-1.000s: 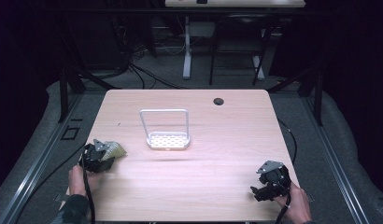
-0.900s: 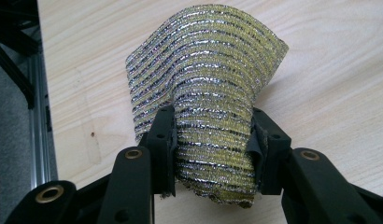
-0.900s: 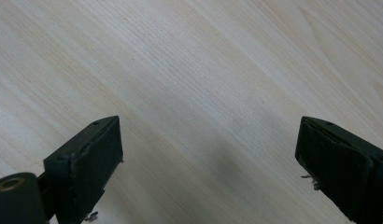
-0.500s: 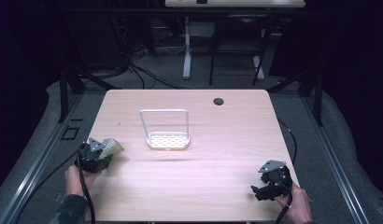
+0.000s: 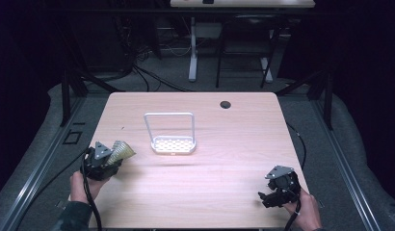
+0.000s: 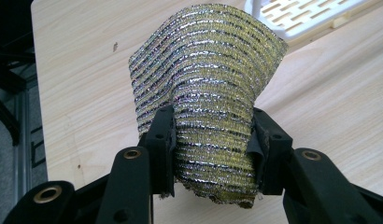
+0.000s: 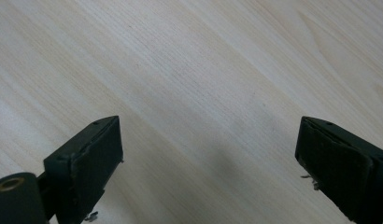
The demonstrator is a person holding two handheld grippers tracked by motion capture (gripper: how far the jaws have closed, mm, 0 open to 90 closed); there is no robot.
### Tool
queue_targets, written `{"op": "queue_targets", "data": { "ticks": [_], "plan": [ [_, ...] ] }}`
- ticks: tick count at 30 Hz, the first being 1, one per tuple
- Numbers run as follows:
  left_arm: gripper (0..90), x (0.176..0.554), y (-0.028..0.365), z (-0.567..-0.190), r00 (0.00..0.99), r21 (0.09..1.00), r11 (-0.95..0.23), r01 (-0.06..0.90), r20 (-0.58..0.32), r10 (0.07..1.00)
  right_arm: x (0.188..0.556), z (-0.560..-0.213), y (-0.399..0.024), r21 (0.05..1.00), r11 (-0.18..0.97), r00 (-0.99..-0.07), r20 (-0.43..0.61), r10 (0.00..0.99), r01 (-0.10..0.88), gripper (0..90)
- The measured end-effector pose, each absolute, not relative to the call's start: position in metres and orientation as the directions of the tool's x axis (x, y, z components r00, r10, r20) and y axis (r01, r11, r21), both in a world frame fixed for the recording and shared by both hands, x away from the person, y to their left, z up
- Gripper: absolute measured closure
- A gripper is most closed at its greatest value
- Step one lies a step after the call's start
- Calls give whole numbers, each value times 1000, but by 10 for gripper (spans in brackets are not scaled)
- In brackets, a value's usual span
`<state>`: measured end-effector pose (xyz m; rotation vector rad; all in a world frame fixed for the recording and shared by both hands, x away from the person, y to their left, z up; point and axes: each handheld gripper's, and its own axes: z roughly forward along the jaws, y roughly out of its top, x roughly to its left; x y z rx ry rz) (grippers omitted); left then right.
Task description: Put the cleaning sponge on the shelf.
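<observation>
My left gripper (image 5: 111, 159) is shut on a glittery gold-green scouring sponge (image 5: 121, 150), held just above the table's left front part. In the left gripper view the sponge (image 6: 208, 98) is squeezed between the two black pads (image 6: 164, 144) and fans out beyond them. A white perforated rack with a tall wire handle (image 5: 173, 143) stands on the table to the right of and beyond the sponge; its corner (image 6: 301, 14) shows at top right. At the front right edge of the table my right gripper (image 5: 269, 198) stands open; its jaws (image 7: 208, 154) have bare wood between them.
The wooden table (image 5: 210, 187) has a round cable hole (image 5: 225, 104) at the far right. Dark floor, cables and desk legs (image 5: 192, 53) lie beyond the far edge. A metal rail (image 5: 36, 173) runs along the table's left side.
My left hand has lifted the sponge and carried it slightly right, toward the rack. The right gripper has stayed where it was.
</observation>
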<state>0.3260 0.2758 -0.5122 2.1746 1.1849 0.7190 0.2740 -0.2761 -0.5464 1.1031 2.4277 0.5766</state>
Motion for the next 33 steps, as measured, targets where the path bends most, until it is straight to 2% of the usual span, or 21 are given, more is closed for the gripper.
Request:
{"op": "queue_targets", "data": {
  "ticks": [6,21,33],
  "plan": [
    [577,326,270,-511,480,693,-450,564,169,861,276,-548,-278,515,595,-600,-180,779,618,70],
    [577,314,244,-503,546,701,-497,511,183,818,273,-546,-278,519,598,-600,-188,777,611,78],
    [571,310,207,-505,632,691,-577,435,221,742,272,-546,-276,515,598,-602,-185,777,613,85]
  ]
}}
